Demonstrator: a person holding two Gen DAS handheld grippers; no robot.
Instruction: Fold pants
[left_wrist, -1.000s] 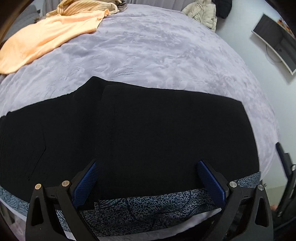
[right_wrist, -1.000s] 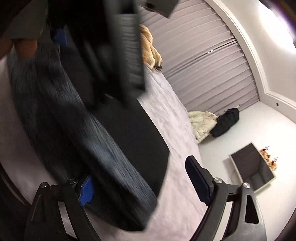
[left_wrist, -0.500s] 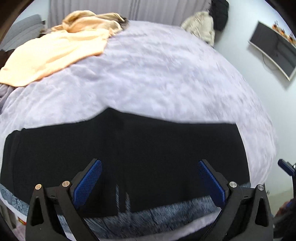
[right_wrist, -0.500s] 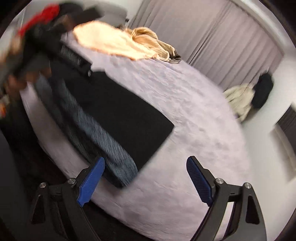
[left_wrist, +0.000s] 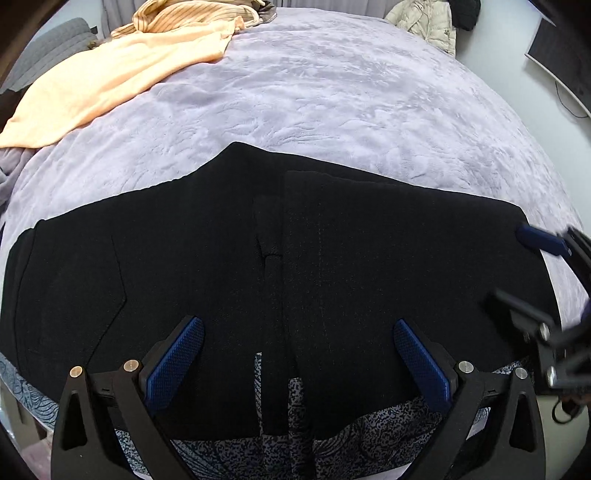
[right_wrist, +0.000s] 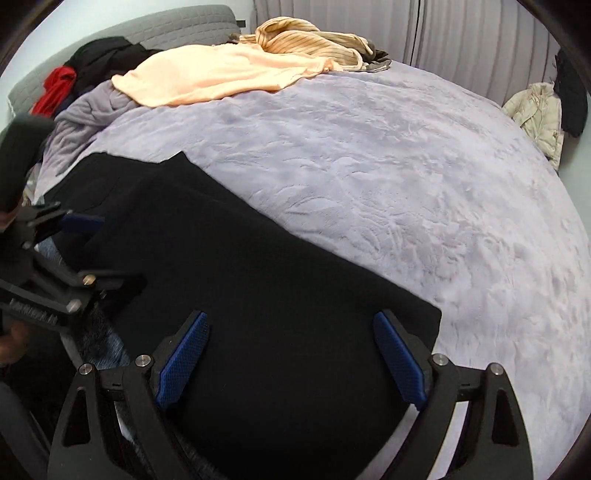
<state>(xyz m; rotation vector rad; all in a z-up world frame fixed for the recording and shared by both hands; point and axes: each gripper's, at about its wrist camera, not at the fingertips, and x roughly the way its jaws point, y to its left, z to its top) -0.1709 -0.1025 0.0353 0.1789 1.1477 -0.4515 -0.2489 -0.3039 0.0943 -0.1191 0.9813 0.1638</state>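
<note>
A bed under a plush lavender fleece blanket fills a room with pleated grey curtains and pale walls. One pair of black knit pants lies folded flat at the bed's near edge (over a speckled blue-grey cloth). One peach garment and one striped tan garment lie far back, and two tongs, left tongs and right tongs, hover wide and empty above the pants.

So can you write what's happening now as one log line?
black pants: folded, flat on purple blanket | left gripper: open, empty | right gripper: open, empty
</note>
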